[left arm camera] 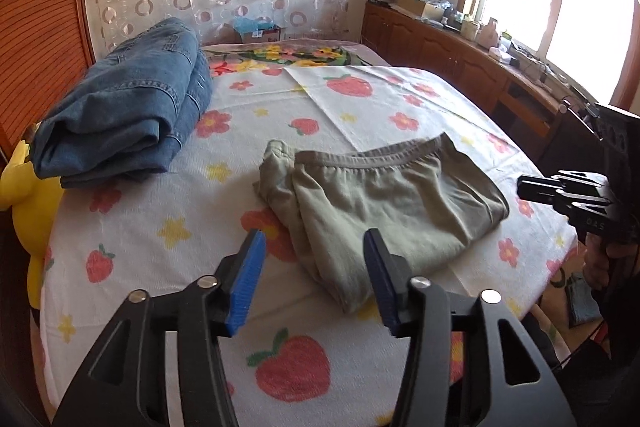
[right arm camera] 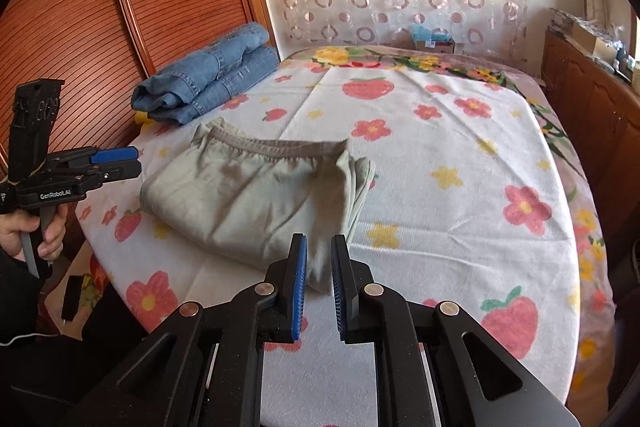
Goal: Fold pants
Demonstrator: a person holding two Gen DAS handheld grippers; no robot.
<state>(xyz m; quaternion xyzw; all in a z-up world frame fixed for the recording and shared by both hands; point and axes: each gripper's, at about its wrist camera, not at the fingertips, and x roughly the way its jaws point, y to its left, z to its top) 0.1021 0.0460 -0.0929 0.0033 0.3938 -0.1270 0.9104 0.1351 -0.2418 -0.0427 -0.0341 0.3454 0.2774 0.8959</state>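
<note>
Grey-green pants [left arm camera: 384, 199] are seen folded near the bed's [right arm camera: 460, 227] front edge, released by the spread left hand-held gripper [left arm camera: 316, 283] and narrowly parted right hand-held gripper [right arm camera: 319, 287]; fold judged essentially done.

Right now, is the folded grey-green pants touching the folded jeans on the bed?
Apart. The left wrist view shows a strip of bare strawberry-print sheet between the grey-green pants and the jeans; the right wrist view agrees.
</note>
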